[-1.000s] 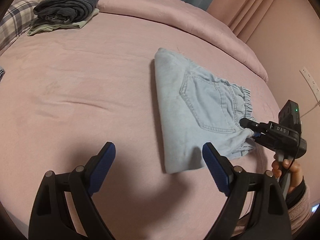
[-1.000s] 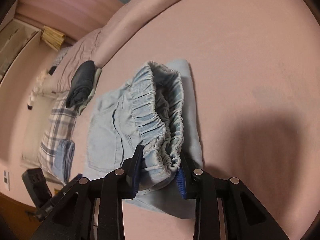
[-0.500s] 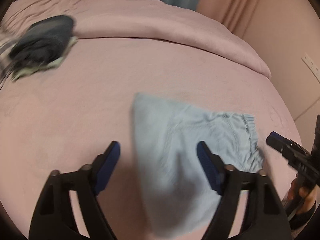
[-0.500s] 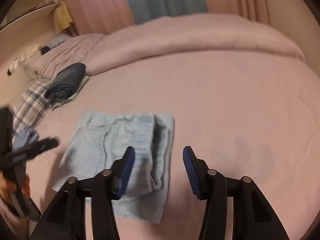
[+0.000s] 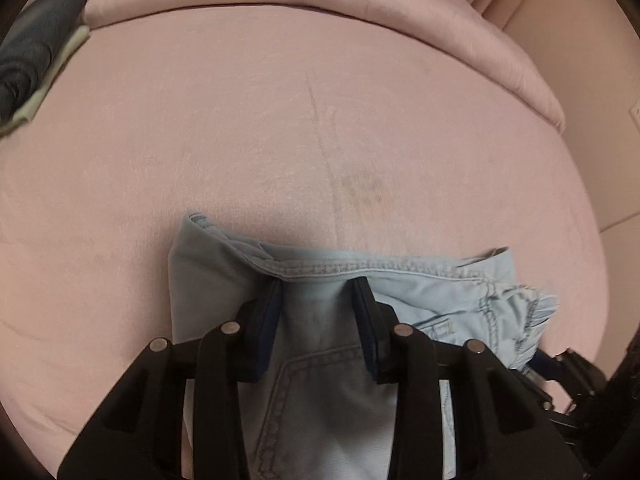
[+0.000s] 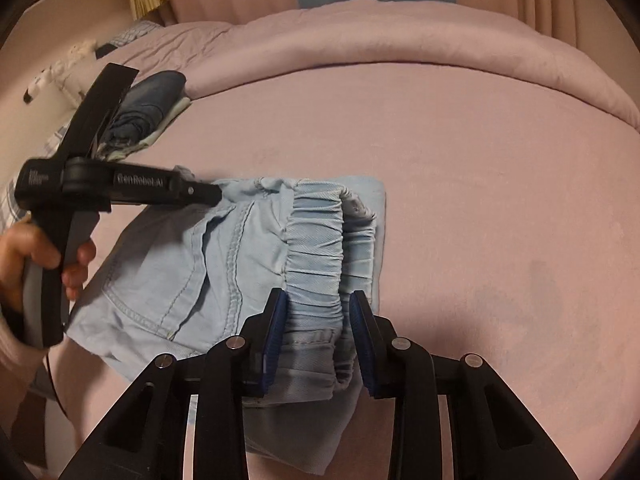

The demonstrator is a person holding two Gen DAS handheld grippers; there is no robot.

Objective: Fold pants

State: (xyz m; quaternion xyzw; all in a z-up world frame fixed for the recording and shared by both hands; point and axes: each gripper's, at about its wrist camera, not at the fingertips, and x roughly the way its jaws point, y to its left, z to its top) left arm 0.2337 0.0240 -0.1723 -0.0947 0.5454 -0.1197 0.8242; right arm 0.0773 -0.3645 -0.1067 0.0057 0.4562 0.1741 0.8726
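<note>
1. Pants [image 6: 224, 264]: a light blue denim pair, folded into a compact bundle, lies on the pink bed [image 6: 460, 168] directly ahead of both grippers.
2. In the right wrist view the bundle's long axis runs crosswise to the right gripper [image 6: 316, 300]. The gathered elastic waistband [image 6: 316, 248] sits at the end nearest that gripper, and the folded legs reach away to the side where the left gripper [image 6: 218, 194] meets the far corner.
3. The right gripper's jaws have just been closing and stand narrow, with the waistband bunched between the blue pads.
4. In the left wrist view the stitched hem edge [image 5: 360, 269] runs across just beyond the left gripper's [image 5: 318, 288] fingertips, and a back pocket lies below them.
5. The left gripper's jaws have just been closing, and a fold of denim fills the narrow gap between its pads.
6. A hand [image 6: 36, 256] grips the left gripper's handle.
7. A dark folded garment [image 6: 148, 108] rests well beyond the pants, near the bed's far edge.
</note>
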